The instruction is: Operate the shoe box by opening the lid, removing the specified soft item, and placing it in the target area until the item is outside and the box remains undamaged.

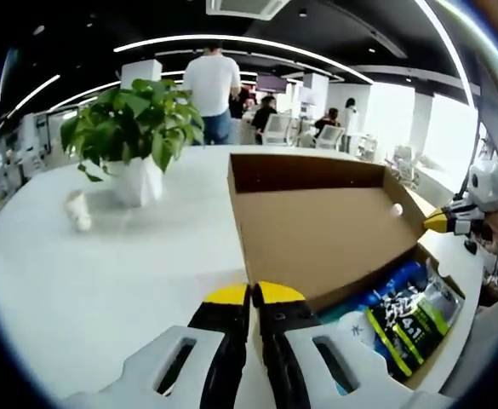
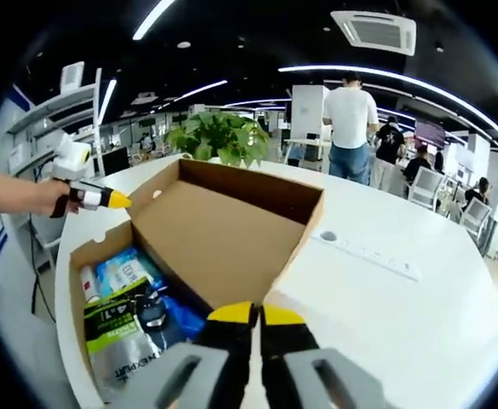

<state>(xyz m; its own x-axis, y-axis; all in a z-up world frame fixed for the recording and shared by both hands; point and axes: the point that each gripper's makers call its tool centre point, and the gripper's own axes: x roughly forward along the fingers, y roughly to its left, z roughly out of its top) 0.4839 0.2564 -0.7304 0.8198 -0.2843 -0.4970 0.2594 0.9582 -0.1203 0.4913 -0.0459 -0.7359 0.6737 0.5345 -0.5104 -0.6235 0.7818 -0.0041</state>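
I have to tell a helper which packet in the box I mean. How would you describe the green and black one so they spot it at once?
Find the open cardboard shoe box on the white table, its lid tipped over the middle. In the uncovered end lies the green and black packet, flat, with white lettering. Its neighbours are blue packets; it alone has lime-green bands.

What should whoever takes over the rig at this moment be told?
Left gripper: shut on the lid's front edge at one corner.
Right gripper: shut on the same edge at the other corner.
Shoe box sits on the white table, lid raised.
Packets, blue and green-black, lie inside.
Done: lid opened.
Left: pick out the soft item, set it in the target area, keep the box intact.
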